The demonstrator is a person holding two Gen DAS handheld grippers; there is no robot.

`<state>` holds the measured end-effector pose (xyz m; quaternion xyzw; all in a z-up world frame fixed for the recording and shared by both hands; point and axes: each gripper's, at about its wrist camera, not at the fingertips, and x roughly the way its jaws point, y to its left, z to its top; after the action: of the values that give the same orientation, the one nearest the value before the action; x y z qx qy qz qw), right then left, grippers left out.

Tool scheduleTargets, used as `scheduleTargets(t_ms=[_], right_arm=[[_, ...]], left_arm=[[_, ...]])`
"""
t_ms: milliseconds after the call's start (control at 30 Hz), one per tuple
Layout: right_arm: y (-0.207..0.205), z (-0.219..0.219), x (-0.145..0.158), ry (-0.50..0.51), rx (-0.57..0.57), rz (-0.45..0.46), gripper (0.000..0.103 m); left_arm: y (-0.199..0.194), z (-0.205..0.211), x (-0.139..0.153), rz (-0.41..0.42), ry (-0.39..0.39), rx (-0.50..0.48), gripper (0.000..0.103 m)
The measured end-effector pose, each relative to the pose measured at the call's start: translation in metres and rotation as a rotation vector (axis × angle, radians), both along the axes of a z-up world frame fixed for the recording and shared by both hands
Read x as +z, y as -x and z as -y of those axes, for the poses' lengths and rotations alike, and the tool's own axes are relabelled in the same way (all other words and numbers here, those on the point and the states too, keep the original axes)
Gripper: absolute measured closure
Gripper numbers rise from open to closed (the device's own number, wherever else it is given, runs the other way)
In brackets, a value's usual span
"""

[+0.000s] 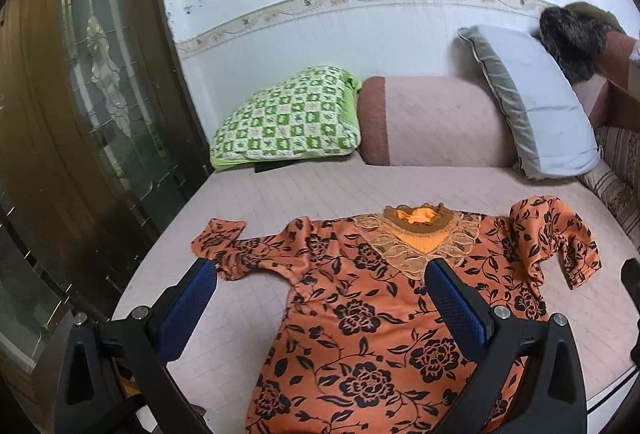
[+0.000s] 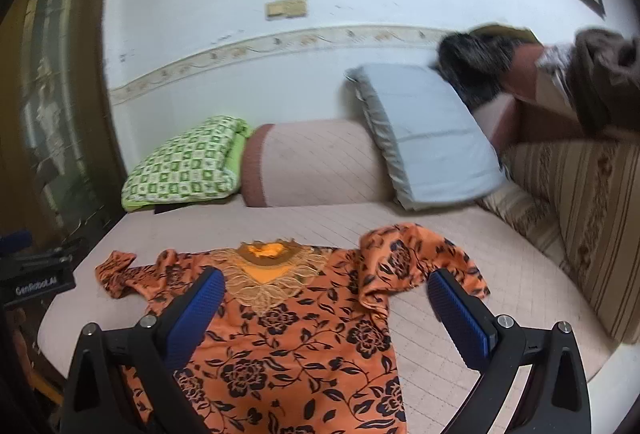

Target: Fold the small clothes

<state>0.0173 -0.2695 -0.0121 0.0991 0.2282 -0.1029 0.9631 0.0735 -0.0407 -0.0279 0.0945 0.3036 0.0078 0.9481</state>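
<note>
orange top laid flat, both grippers wide and empty

left wrist view: the left gripper (image 1: 320,274) hovers over the bed (image 1: 280,190) with its jaws spread wide, nothing between the blue ribbed pads (image 1: 188,310). the orange floral top (image 1: 360,334) lies face up at the centre of the view, neckline toward 12 o'clock, hem running out of frame at 6. a lace collar panel (image 1: 416,238) sits at the neck. one sleeve (image 1: 224,246) stretches toward 9 o'clock, fairly flat; the other sleeve (image 1: 560,238) at 3 o'clock is bunched and doubled over. a green checked pillow (image 1: 288,114) sits at 11 o'clock, a grey pillow (image 1: 532,106) at 2.

right wrist view: the right gripper (image 2: 324,286) is likewise spread and holds nothing. the crumpled sleeve lies just beyond its 3 o'clock finger. the picture is slightly blurred. the left tool's body shows at 9 o'clock.

handling, as a judgement: the cloth looks thin, light, limp and a little slick, so it will drape and slide, not hold a crease. likely holds are the sleeve cuffs or shoulder seams, pinching a single layer. the lace looks snag-prone; better avoided. the quilted bed cover may give some drag.
</note>
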Motion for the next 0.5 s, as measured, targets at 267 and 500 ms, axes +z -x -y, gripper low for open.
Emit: scheduleTargets(t_ms=[267, 500], right_arm=[[-0.012, 0.017, -0.006, -0.018, -0.019, -0.009, 0.000], [-0.014, 0.006, -0.010, 0.008, -0.011, -0.008, 0.000]], left_arm=[[-0.011, 0.019, -0.006, -0.013, -0.001, -0.030, 0.000], [-0.014, 0.023, -0.008, -0.017, 0.002, -0.040, 0.000]])
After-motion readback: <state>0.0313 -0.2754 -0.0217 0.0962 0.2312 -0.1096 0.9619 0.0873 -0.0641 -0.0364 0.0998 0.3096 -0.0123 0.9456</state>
